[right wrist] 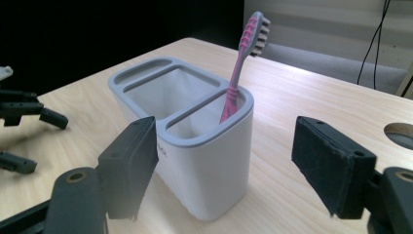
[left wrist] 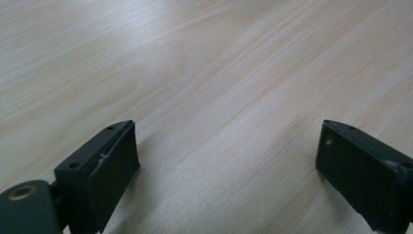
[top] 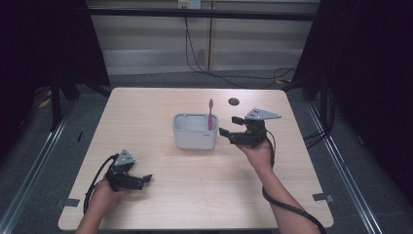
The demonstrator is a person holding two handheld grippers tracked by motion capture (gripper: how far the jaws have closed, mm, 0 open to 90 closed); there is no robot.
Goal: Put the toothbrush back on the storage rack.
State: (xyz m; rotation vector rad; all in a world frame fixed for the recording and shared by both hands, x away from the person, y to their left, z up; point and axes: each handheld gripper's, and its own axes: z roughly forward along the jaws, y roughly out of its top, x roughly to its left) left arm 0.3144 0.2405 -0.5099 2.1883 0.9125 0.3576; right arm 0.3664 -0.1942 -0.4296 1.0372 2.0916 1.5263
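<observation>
Pink and light, the toothbrush [right wrist: 242,63] stands in the holder's [right wrist: 214,175] end slot; we judge its stiff, slick handle the grip for our right gripper [right wrist: 229,168], spread empty beside the holder.

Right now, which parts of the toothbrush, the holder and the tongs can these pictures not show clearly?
- Toothbrush: in the right gripper view its lower handle is hidden inside the holder, behind the wall.
- Holder: in that view its bottom left corner is covered by the right tongs.
- Left tongs: their own view cuts both jaws off at the bottom edge.
- Table hole: too small in the high view to see inside.
</observation>
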